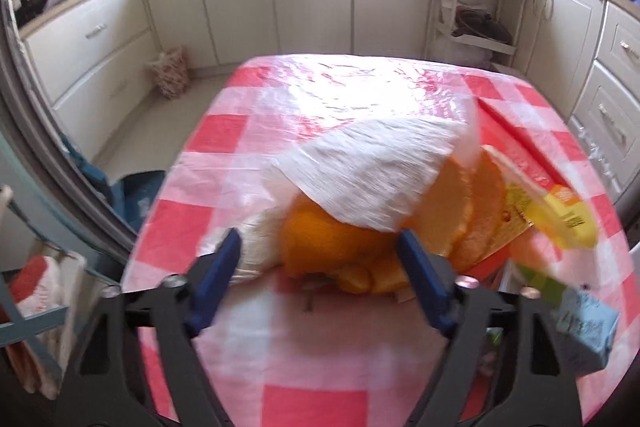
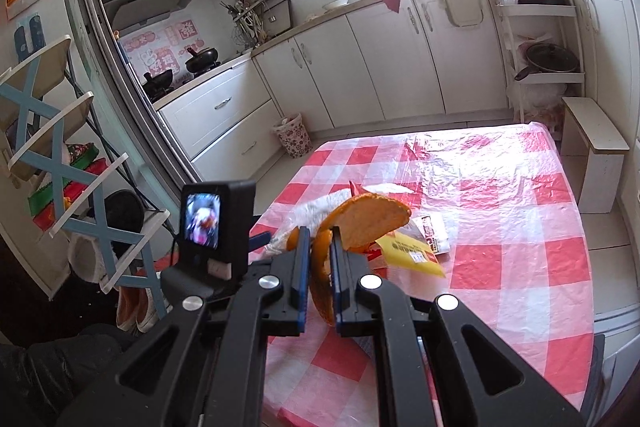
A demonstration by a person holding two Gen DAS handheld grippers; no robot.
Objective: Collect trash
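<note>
A heap of trash lies on the table with the red-and-white checked cloth [image 1: 312, 367]: orange peels [image 1: 332, 239], a white paper napkin [image 1: 360, 167] draped over them, a yellow wrapper [image 1: 560, 215] and a light blue box [image 1: 588, 327]. My left gripper [image 1: 319, 235] is open, its blue fingers [image 1: 220, 283] on either side of the near peels. My right gripper [image 2: 320, 233] is shut on a large curved orange peel [image 2: 368, 219], held just above the yellow wrapper [image 2: 412, 251]. The left gripper's camera body [image 2: 216, 223] stands close beside it on the left.
A floral waste bin [image 2: 294, 135] stands on the floor past the table's far left corner. A wooden stool [image 2: 596, 143] is at the table's far right. Cream cabinets [image 2: 400, 67] line the far wall. A blue-and-white rack [image 2: 60, 131] stands at the left.
</note>
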